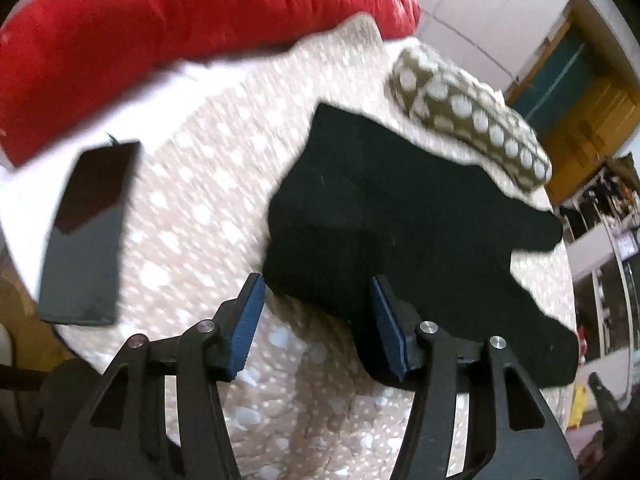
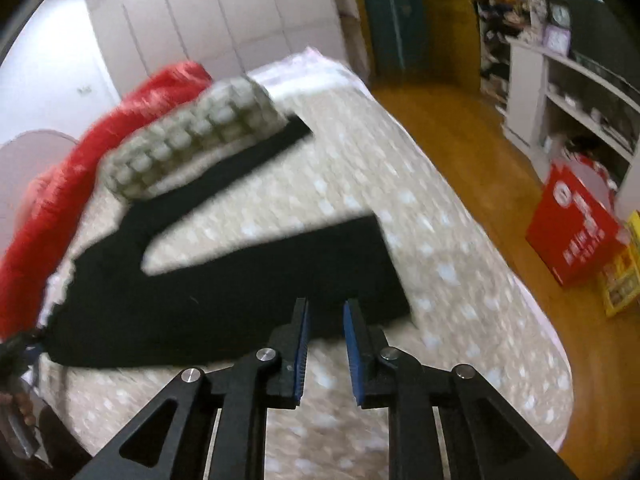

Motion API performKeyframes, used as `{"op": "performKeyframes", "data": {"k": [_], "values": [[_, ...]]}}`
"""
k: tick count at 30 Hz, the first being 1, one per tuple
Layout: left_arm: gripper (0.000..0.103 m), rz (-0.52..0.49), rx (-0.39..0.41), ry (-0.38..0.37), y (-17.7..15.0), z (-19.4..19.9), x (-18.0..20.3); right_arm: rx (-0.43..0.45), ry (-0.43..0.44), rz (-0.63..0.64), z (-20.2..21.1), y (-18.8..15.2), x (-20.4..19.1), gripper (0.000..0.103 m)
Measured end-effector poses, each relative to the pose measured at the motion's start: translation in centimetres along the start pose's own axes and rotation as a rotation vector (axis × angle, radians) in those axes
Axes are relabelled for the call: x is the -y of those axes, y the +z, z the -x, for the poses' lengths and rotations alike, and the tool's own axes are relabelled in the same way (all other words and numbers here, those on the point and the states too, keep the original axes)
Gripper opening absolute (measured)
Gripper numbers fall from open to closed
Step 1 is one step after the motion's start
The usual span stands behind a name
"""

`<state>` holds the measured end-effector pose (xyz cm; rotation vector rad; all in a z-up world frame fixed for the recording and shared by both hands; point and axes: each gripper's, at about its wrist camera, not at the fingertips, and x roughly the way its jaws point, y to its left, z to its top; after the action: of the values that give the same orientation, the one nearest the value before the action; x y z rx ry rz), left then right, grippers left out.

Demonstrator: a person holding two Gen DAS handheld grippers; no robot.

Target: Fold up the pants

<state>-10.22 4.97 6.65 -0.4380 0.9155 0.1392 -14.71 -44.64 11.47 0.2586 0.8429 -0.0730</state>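
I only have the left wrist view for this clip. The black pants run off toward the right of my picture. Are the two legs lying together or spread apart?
Observer: Spread apart. In the right wrist view the black pants form a V, with patterned bed cover showing between the legs.
Reviewer: Does the far leg touch anything?
Observer: It runs along the dotted pillow, right against it.
Reviewer: Is the right hand-held gripper holding cloth?
Observer: No. The right hand-held gripper has a narrow gap between its blue pads, nothing in it; the pants edge lies just beyond the tips.
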Motion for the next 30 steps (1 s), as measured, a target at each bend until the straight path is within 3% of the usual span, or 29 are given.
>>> {"op": "performKeyframes", "data": {"k": [2,5,9,13,19,20,23,30], "values": [[0.053,-0.017,0.041,0.018,0.2,1.0,0.5,0.021,0.090,0.029,-0.2,0.4,-2.0,0.018],[0.053,-0.047,0.040,0.011,0.4,0.7,1.5,-0.021,0.241,0.106,-2.8,-0.1,-7.0,0.018],[0.053,-0.105,0.049,0.039,0.4,-0.1,3.3,-0.087,0.339,0.189,-6.5,-1.2,-13.0,0.018],[0.056,-0.142,0.055,0.060,0.1,-1.0,4.2,-0.122,0.362,0.250,-9.1,-1.6,-17.2,0.018],[0.059,-0.120,-0.005,0.133,-0.9,-3.7,2.2,-0.178,0.412,0.329,-11.1,-3.1,-20.9,0.018],[0.064,-0.108,-0.017,0.128,-1.0,-4.1,1.8,-0.204,0.384,0.346,-11.8,-3.6,-21.0,0.018],[0.065,-0.086,-0.033,0.125,-1.2,-4.7,1.2,-0.217,0.371,0.347,-12.7,-4.0,-21.0,0.018],[0.065,-0.109,0.032,0.131,-0.6,-2.6,2.4,-0.187,0.403,0.339,-11.4,-2.3,-21.2,0.018]]}}
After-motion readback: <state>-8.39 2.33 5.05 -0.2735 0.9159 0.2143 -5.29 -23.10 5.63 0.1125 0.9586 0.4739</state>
